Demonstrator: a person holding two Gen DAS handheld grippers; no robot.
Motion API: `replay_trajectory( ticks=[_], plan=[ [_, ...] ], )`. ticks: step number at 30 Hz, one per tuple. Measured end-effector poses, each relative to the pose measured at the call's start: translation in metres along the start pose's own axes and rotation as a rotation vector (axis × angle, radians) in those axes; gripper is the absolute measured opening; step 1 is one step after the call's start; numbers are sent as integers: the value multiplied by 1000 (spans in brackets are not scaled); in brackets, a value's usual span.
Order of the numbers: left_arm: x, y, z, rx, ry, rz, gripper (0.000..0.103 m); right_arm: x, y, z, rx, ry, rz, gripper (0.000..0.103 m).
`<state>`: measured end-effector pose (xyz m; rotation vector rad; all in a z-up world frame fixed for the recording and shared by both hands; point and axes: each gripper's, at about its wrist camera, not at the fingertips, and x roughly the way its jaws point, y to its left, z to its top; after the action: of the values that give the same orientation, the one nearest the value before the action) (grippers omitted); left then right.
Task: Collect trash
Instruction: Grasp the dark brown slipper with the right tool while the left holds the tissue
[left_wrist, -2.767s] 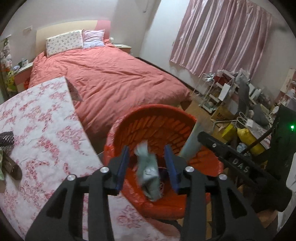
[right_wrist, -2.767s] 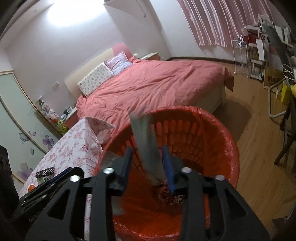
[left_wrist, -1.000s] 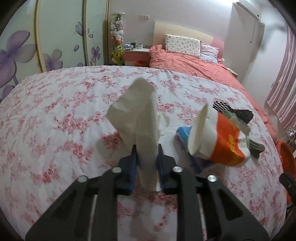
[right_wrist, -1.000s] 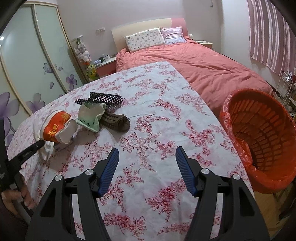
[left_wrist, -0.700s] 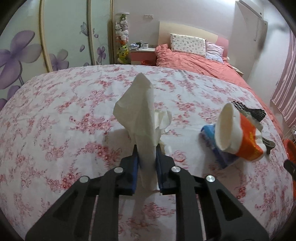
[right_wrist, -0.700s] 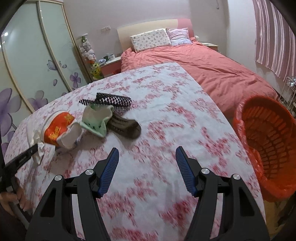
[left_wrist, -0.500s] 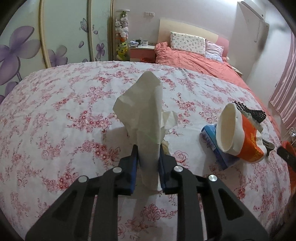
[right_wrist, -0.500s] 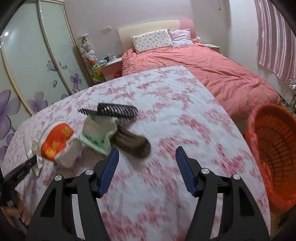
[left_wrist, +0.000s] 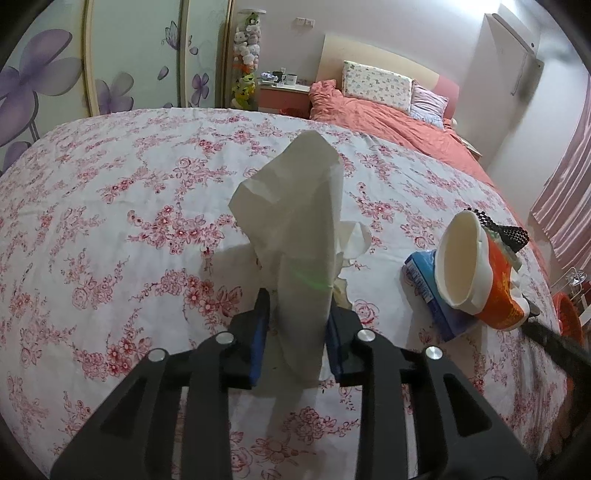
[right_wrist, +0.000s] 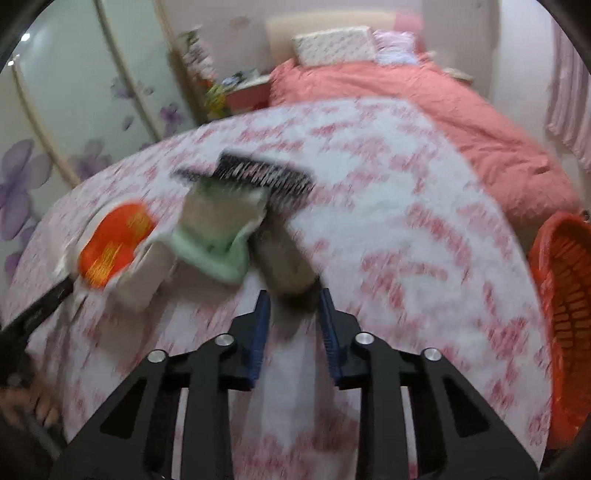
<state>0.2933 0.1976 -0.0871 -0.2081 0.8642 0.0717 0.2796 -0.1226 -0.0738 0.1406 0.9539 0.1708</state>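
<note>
**Tissue between the left pads, brown wrapper between the right**

The left hand-held gripper (left_wrist: 295, 325) has its blue pads around a crumpled white paper tissue (left_wrist: 295, 236) that stands up from them; its jaws have just been opening, a thin gap shows at the left pad, and whether the pads press the tissue I cannot tell. At 3 o'clock of it lies a tipped orange-and-white paper cup (left_wrist: 476, 273) on a blue flat packet (left_wrist: 424, 291), on the desk covered by a white cloth with red flowers (left_wrist: 110, 221).

The right hand-held gripper (right_wrist: 293, 328) has just been closing its jaws, with the near end of a brown crumpled wrapper (right_wrist: 284, 254) between the pads; the picture is blurred, so contact cannot be told. At 11 o'clock lies a pale green torn packet (right_wrist: 218, 236), beyond it a black comb-like piece (right_wrist: 266, 177). At 3 o'clock stands the red plastic waste basket (right_wrist: 565, 295), beside the desk's edge. A coral-covered bed (right_wrist: 424, 96) lies at 1 o'clock.
</note>
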Motion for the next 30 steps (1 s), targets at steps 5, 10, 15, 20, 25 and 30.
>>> replay_trajectory(
  ticks=[5, 10, 15, 20, 25, 30],
  plan=[
    [0, 0, 0, -2, 1, 1, 31, -9, 5, 0, -1, -79, -69, 49],
    [1, 0, -1, -7, 4, 2, 33, 5, 7, 17, -9, -104, -90, 57],
    [1, 0, -1, -8, 5, 1, 33, 26, 12, 24, -60, -60, -119, 48],
    [1, 1, -1, -7, 6, 1, 33, 15, 9, 17, -63, -56, -101, 33],
    [1, 0, -1, -9, 5, -2, 33, -5, -6, -5, -33, -40, -118, 33],
    [1, 0, -1, -11, 5, -4, 33, -23, -23, -24, 23, -30, -103, 33]
  ],
)
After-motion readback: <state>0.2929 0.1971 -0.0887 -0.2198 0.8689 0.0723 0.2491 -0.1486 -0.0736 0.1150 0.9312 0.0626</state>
